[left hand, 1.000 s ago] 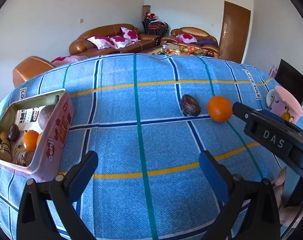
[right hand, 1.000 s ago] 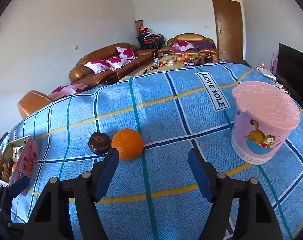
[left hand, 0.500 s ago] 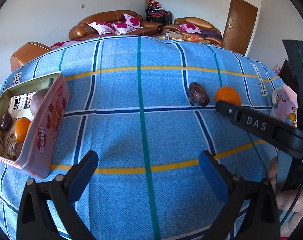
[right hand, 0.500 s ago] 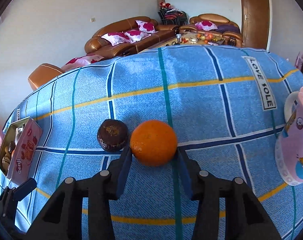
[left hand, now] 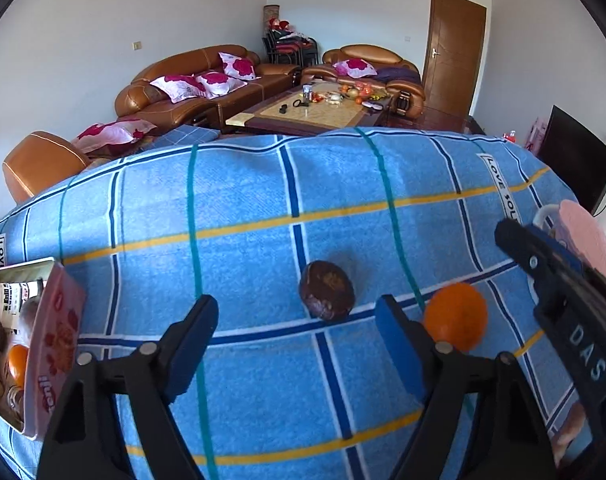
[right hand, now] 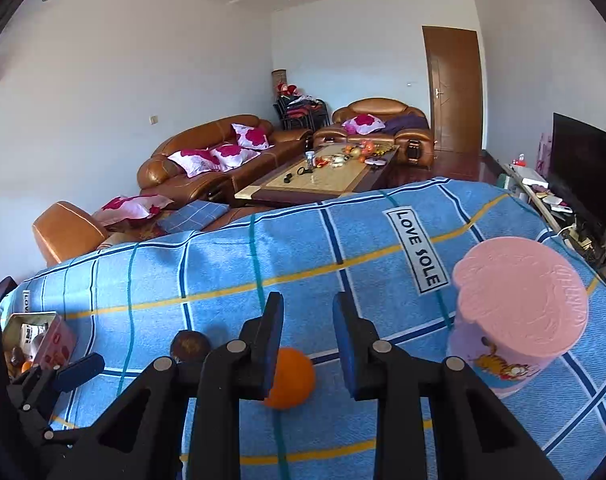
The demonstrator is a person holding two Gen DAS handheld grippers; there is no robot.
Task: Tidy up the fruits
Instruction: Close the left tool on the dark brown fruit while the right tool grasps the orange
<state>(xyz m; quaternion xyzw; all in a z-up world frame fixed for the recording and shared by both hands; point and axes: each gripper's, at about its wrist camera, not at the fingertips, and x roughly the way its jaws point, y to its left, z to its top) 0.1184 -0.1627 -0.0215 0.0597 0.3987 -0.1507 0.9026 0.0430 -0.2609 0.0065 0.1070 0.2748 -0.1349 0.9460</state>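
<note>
Since a second ago the right gripper (right hand: 309,308) has come up off the cloth and its jaws have just been closing to their narrowest, with nothing between the pads. The orange (right hand: 293,380) that sat between them half a second back now lies on the blue checked cloth (left hand: 243,200), below the jaws and a little left, half hidden behind the left finger (we judge the grasp slipped). The left gripper (left hand: 297,312) has swung across toward the fruit. Its jaws have just been closing partway and stand open, touching nothing. The dark round fruit (left hand: 327,294) lies just past the tips, right of centre, with no clear long axis. We read the left hand as nearer that fruit and the right as nearer the orange. Both grippers tilt down at the cloth, the left more steeply. Outward: the pink tin (left hand: 51,344) with fruit inside sits far left, and the pink lidded cup (right hand: 519,320) right.
</note>
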